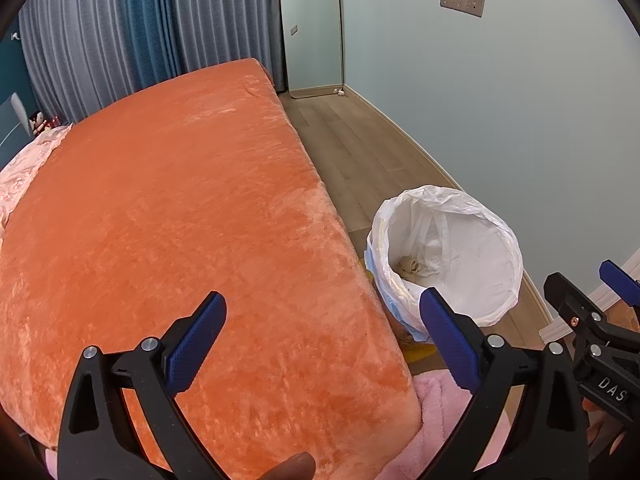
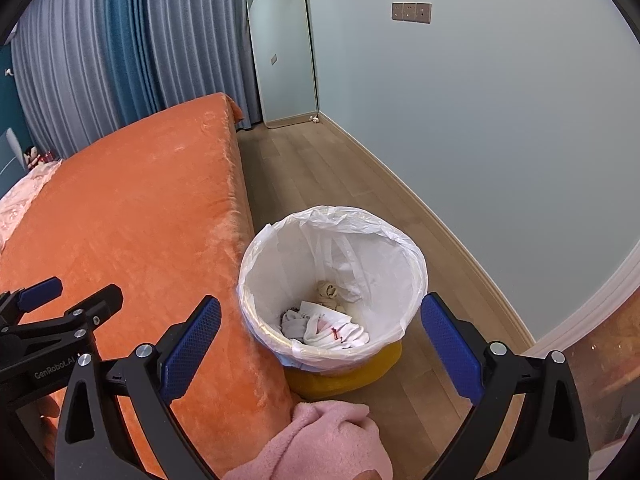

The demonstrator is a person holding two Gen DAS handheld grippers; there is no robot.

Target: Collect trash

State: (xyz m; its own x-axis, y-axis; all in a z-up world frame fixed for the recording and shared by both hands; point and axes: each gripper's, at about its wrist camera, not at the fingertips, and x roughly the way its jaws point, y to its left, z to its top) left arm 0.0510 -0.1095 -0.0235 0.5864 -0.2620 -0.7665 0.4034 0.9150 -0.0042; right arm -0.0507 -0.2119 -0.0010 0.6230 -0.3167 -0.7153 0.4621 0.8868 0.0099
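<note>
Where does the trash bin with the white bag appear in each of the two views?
Left wrist view: trash bin lower right, beside the orange bed.
Right wrist view: trash bin centre, below the middle, beside the bed.
Shared landmark: the standing mirror in the far corner.

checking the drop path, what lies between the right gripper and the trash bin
Nothing solid: in the right wrist view the open right gripper frames the trash bin directly, with only air between. A pink fleece cloth sits beneath the gripper, beside the orange bed.
</note>
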